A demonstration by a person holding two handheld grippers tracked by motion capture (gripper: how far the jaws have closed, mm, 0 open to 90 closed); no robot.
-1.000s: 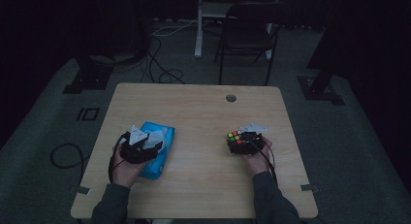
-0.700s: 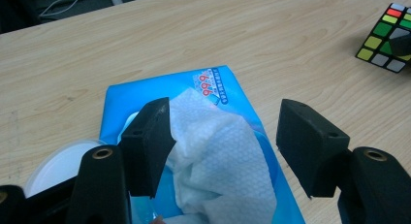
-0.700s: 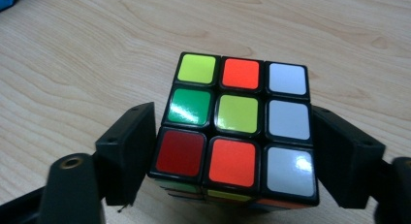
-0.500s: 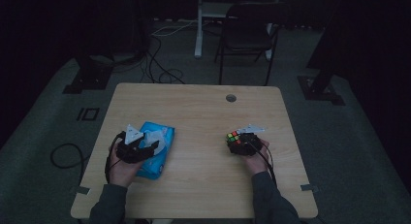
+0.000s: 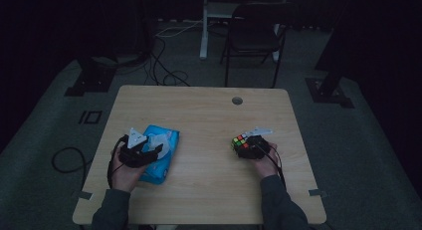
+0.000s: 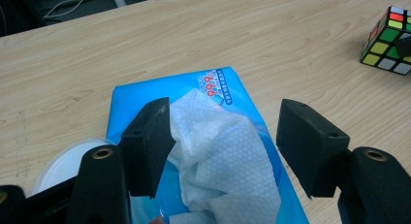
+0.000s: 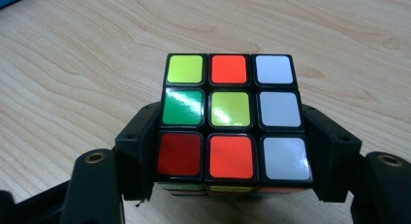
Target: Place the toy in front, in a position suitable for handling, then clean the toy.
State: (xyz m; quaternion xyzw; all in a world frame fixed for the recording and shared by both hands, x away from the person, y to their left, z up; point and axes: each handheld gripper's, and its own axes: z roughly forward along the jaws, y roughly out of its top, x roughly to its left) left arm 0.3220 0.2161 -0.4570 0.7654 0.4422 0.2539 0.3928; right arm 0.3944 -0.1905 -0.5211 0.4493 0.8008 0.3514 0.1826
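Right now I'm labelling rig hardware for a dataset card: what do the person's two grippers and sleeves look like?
Both grippers, left and right, are black, each topped by a grey three-cornered plate and trailing a dark cable. Up close their jaws are blocky matte-black pads on arms with brass-coloured screw holes. The person's sleeves are dark grey.

The high view looks down on the pale wooden table (image 5: pixel 209 115); each gripper view sits close above it, sharing the colourful puzzle cube (image 6: pixel 387 42).

wipes pack (image 5: pixel 158 153) left on table (image 5: pixel 209 120), cube (image 5: pixel 240 143) right.
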